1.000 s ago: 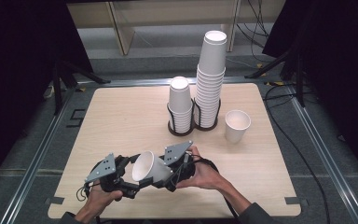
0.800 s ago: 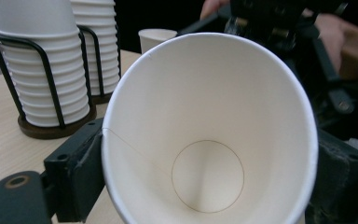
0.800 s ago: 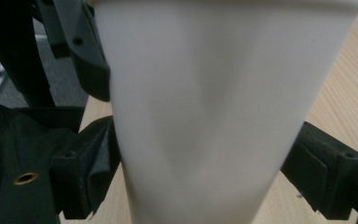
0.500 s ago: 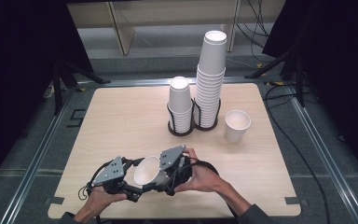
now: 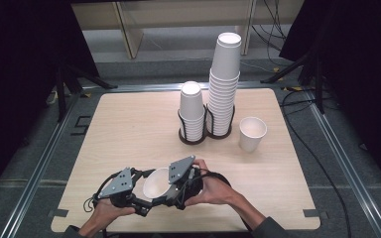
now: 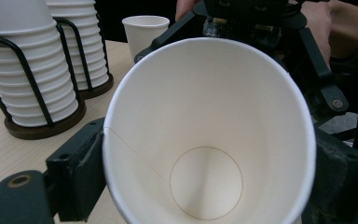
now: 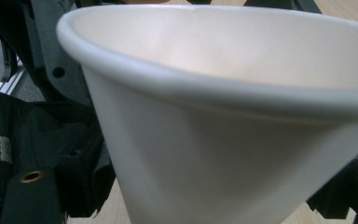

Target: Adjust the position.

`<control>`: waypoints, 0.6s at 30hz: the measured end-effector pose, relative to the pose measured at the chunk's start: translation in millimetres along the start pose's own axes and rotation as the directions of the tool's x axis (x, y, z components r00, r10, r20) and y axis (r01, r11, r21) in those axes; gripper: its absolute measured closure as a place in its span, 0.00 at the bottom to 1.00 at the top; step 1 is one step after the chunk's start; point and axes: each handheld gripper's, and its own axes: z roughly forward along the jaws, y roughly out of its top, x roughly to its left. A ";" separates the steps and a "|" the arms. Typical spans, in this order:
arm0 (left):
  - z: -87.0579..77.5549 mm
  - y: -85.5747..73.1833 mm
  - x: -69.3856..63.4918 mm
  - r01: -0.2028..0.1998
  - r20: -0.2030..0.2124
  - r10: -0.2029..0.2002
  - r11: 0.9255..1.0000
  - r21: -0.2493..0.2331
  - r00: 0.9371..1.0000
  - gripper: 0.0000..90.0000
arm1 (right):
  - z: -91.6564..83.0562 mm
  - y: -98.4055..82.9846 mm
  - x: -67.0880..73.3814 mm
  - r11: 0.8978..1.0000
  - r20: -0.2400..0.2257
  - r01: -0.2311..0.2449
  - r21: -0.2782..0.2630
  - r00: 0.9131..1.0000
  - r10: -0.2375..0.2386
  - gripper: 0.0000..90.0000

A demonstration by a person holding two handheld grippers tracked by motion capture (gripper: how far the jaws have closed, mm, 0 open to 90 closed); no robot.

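My left gripper (image 5: 138, 194) has just been closing, w/ the paper cup (image 5: 156, 182) between its jaws; in the left gripper view the black pads sit against both sides of the cup (image 6: 209, 140) wall, so I read that as a grip taking hold. A second ago the cup sat higher and a bit further from me, mouth tipped up, held over by my right gripper (image 5: 181, 184); now both hands have drawn in low toward the near edge of the table (image 5: 129, 129), and the cup lies tilted between the two grippers, mouth facing up and away from me. In the right gripper view the cup (image 7: 223, 121) is pressed up so close that I can't tell whether those jaws clamp it or just cradle it.

What it means, I'd say: this is a handover, right to left; the left side looks ready to take the weight, so next thing is for the right to let go w/o dragging the rim. The wall is thin, so too much squeeze could dent it.

Rest of the scene is as it was: two stacks of cups (image 5: 222, 84) in their wire holder, and a lone cup (image 5: 252, 134) just beside them, well apart from my hands.
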 end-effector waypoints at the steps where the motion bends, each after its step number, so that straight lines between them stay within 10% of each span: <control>1: 0.3 -0.2 0.4 0.003 0.006 -0.003 1.000 -0.011 1.000 0.15 | 0.2 -0.1 -0.2 1.000 -0.001 -0.002 -0.005 1.000 0.002 0.20; 18: -3.7 -1.1 2.0 0.030 -0.002 -0.030 0.998 -0.056 1.000 0.10 | -2.3 -0.9 -1.6 0.998 -0.028 -0.025 -0.060 0.999 0.024 0.24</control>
